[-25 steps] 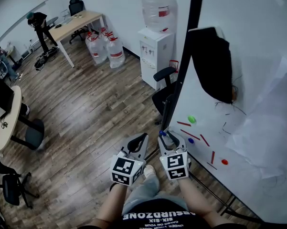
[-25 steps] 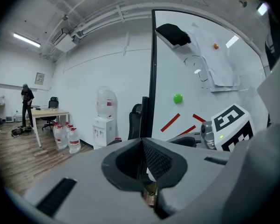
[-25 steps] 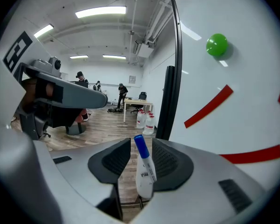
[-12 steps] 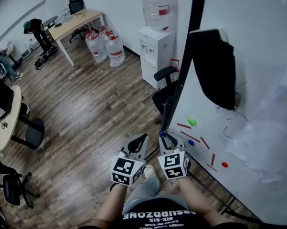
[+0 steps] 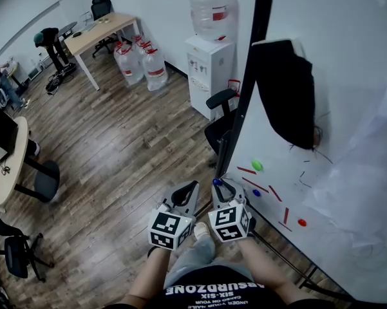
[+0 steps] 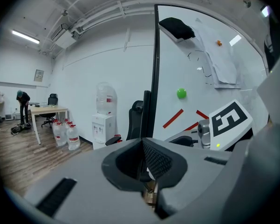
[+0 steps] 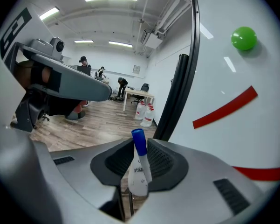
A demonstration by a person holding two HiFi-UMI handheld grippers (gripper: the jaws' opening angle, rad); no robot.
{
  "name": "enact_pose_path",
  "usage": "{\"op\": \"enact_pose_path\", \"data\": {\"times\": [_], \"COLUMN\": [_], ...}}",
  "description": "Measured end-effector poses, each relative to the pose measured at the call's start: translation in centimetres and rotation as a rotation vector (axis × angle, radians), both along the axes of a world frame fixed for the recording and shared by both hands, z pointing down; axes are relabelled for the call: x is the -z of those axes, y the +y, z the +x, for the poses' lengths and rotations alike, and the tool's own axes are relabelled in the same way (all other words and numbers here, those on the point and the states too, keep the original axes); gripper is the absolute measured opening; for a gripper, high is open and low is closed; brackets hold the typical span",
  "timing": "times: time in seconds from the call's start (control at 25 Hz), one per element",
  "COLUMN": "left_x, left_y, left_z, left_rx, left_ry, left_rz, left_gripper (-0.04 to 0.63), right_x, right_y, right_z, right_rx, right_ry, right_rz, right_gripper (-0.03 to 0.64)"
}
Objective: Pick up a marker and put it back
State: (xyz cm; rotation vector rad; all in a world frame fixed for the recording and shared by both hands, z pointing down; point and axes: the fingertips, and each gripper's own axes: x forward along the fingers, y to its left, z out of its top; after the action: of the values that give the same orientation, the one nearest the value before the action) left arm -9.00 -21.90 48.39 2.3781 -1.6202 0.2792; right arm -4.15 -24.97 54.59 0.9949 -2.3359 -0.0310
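In ribbed pads (image 7: 162, 161): marker (image 7: 140, 166) (plastic, seemingly)

The person wears a black T-shirt (image 5: 212, 295) with white block lettering across the front. Below it are pale grey-blue trousers (image 5: 194, 261) and a whitish shoe (image 5: 201, 230). The left gripper (image 5: 190, 187) and the right gripper (image 5: 221, 184) have smooth grey shells. Their black ribbed pads (image 7: 160, 161) sit in black hollows. Each gripper carries a cube (image 5: 171, 229) faced with black-and-white square markers framed in white.
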Motion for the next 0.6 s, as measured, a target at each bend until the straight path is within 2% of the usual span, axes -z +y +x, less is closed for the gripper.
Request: {"op": "enact_pose_path", "data": {"times": [0.6], "left_x": [0.2], "left_y": [0.7], "left_z": [0.0], "left_rx": [-0.001], "left_ry": [-0.002], "left_rz": [0.010], "left_gripper": [0.008], "right_x": [1.1], "right_y": [0.7], "right_z": [0.3], "right_rx": [-0.001], "right_ry": [-0.024], "right_rz": [0.036], "right_gripper": [0.064]}}
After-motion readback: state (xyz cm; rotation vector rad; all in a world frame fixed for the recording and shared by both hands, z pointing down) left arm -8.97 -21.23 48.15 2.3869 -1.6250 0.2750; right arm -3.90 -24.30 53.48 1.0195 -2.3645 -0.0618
